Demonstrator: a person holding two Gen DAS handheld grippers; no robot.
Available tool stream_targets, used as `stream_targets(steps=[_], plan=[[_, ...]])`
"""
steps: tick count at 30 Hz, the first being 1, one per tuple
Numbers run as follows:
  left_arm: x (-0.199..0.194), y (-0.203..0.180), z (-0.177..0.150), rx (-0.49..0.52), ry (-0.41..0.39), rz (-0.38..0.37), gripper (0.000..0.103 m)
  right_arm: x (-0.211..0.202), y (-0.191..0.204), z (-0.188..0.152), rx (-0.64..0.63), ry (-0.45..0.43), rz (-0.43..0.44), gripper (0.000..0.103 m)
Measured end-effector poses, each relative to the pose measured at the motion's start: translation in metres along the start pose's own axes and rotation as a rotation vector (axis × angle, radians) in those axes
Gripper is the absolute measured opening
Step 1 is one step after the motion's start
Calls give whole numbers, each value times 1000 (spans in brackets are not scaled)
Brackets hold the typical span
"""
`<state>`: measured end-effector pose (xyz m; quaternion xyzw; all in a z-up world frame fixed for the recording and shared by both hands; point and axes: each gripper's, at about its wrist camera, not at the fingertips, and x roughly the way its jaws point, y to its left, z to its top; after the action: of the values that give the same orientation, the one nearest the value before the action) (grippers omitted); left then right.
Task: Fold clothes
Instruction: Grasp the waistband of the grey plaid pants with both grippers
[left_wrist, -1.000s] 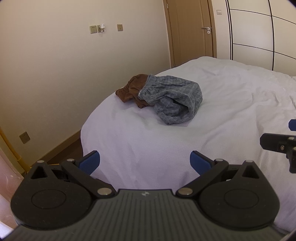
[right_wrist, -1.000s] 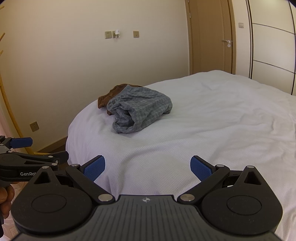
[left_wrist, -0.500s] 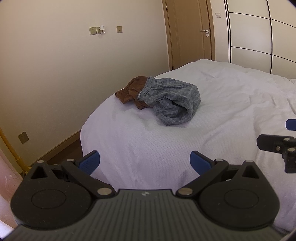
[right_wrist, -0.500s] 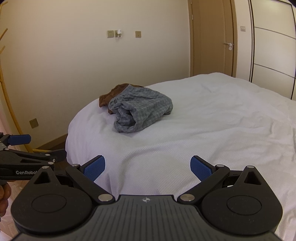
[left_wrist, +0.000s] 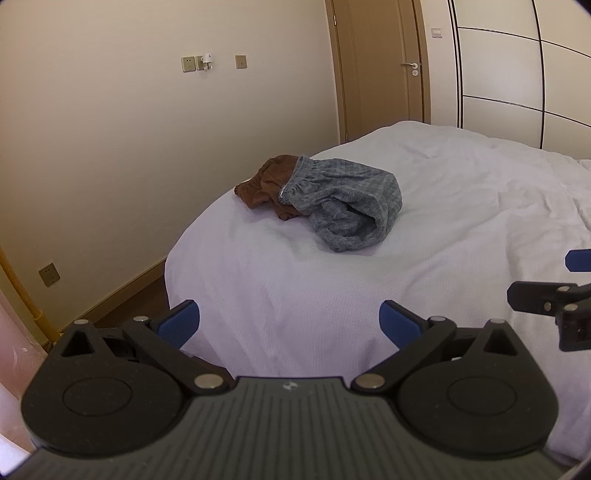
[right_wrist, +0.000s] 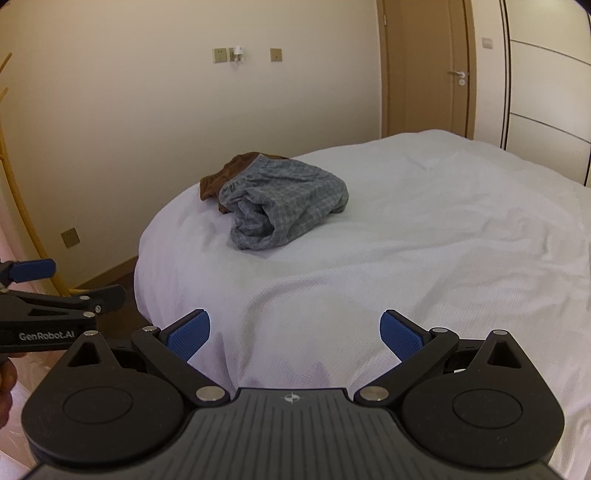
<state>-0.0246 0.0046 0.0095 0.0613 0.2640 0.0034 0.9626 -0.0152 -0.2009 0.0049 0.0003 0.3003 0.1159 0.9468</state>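
Blue ribbed pads (left_wrist: 180, 323) on black linkage: left gripper (left_wrist: 289, 323) and right gripper (right_wrist: 294, 332) both spread wide, empty, over the near edge of the bed (right_wrist: 424, 280). Since a second ago both views have lifted slightly; approach under way, no folding begun. White duvet, fine waffle weave, softly creased. Grey checked shorts (left_wrist: 347, 206), elastic waistband, crumpled, lying well ahead, overlapping a brown garment (left_wrist: 267, 182) bunched at the far-left bed edge.

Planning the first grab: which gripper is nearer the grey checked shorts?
Roughly equal; neither clearly nearer. Left gripper and right gripper both hover open at the bed's near edge, well short of the grey checked shorts.
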Motion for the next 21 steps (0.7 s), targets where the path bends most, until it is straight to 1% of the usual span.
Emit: stream_targets(steps=[5, 8, 13, 19, 21], plan=[[2, 2, -3, 7, 5, 1, 102, 5, 2, 1, -13, 0, -2, 101], [14, 6, -6, -9, 22, 2, 102, 26, -1, 7, -40, -7, 2, 101], [51, 10, -5, -13, 63, -5, 102, 63, -5, 18, -91, -21, 8, 101], [100, 15, 18, -1, 30, -8, 102, 108, -11, 31, -151, -38, 16, 101], [119, 18, 28, 3, 14, -16, 102, 125, -8, 38, -194, -49, 26, 99]])
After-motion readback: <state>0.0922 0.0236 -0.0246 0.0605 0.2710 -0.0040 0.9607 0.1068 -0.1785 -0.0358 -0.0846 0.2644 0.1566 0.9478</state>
